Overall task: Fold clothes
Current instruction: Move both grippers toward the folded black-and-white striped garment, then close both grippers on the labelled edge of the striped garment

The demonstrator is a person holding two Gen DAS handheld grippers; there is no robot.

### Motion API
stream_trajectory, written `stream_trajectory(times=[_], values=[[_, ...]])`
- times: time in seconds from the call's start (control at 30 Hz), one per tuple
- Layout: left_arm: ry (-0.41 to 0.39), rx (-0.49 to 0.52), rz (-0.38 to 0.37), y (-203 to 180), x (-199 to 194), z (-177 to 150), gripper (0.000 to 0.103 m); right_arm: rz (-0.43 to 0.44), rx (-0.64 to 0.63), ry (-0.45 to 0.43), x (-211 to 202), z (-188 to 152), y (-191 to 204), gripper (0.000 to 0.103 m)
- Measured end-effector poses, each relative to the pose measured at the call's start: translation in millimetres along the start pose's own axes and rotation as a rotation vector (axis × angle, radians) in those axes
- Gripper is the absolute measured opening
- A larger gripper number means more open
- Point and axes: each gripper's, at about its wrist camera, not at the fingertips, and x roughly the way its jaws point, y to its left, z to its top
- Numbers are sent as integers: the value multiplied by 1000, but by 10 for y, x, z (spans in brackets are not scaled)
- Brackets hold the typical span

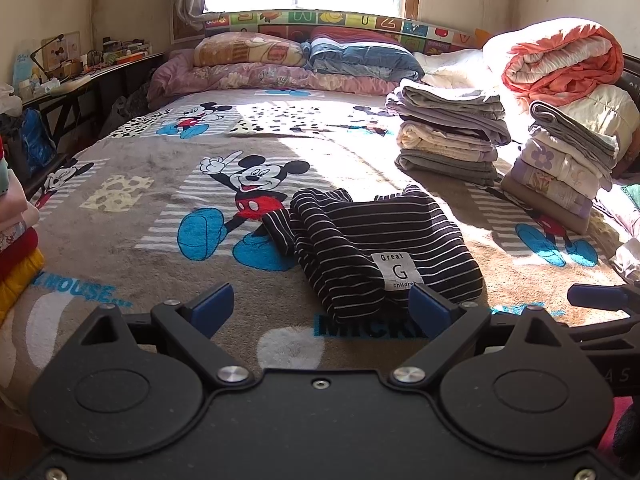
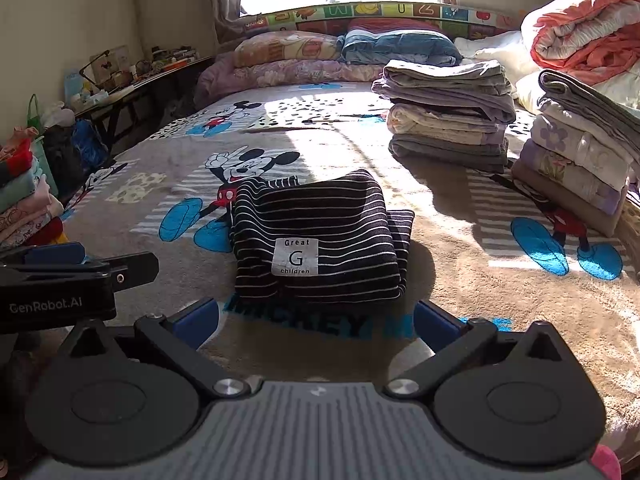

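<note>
Right wrist: folded striped garment (image 2: 316, 240) ahead of spread right gripper (image 2: 316, 318).

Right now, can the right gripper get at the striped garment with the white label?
Probably yes. The right gripper is open, and the folded striped garment lies straight ahead on the blanket with nothing between them. The left gripper sits off to the side, clear of that path.

- The left gripper (image 1: 322, 306) is a matte black plastic tool: two round disc housings, angled link arms and blue rubber finger pads (image 1: 212, 305).
- Silver round-head pivot screws (image 1: 234, 374) sit just inboard of those discs.
- The right gripper (image 2: 316, 322) has the same black discs and blue pads, around a grey ribbed centre plate (image 2: 316, 436).
- White "GenRobot.AI" lettering (image 2: 46, 306) marks the left gripper's black side.
</note>
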Motion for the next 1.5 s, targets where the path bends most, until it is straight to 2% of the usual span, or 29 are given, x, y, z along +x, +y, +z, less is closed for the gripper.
stream_trajectory(times=[0.5,0.63,0.77,0.87,0.93,1.13,1.33,1.5], values=[[43,-19,-6,130,320,89,95,-9,-7,-24,247,113,-181,103],[40,-21,-29,167,447,113,95,31,-23,-32,363,166,-245,103],[-6,-31,-56,202,566,132,95,71,-40,-26,517,206,-324,103],[30,-63,-103,241,718,173,95,84,-65,-25,633,248,-392,103],[68,-36,-125,226,819,212,95,90,-73,-24,704,293,-438,103],[114,-27,-127,245,1097,301,95,122,-42,30,967,477,-610,103],[128,-44,-177,357,1368,391,95,169,-81,72,1242,599,-673,103],[136,-93,-215,471,1579,515,93,214,-34,69,1466,779,-810,103]])
